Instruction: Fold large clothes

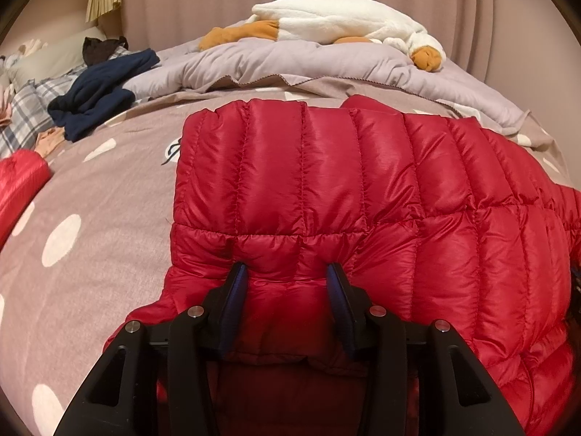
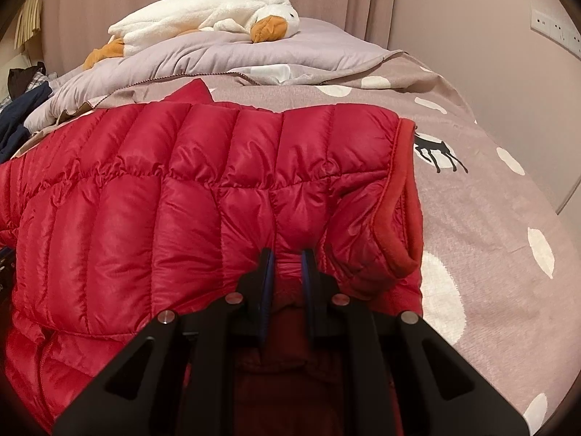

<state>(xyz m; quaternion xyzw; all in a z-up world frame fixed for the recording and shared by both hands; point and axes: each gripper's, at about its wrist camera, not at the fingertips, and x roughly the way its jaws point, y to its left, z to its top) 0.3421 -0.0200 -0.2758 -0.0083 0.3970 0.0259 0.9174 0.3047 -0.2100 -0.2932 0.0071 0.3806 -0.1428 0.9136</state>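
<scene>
The left gripper [image 1: 287, 270] has its black fingers spread fairly wide, with a bulge of the red quilted down jacket [image 1: 326, 181] filling the gap between them; whether they actually pinch it cannot be told. The right gripper [image 2: 287, 256] has its jaws drawn narrow, squeezing a fold of the same jacket [image 2: 181, 189] near its fleece-trimmed edge. The jacket lies spread across the taupe bedsheet with white polka dots [image 1: 90, 200]. Beyond it sits a rumpled lilac duvet [image 1: 290, 61] with a white plush goose [image 1: 337, 18] on top; a navy garment [image 1: 101, 91] lies to the left.
</scene>
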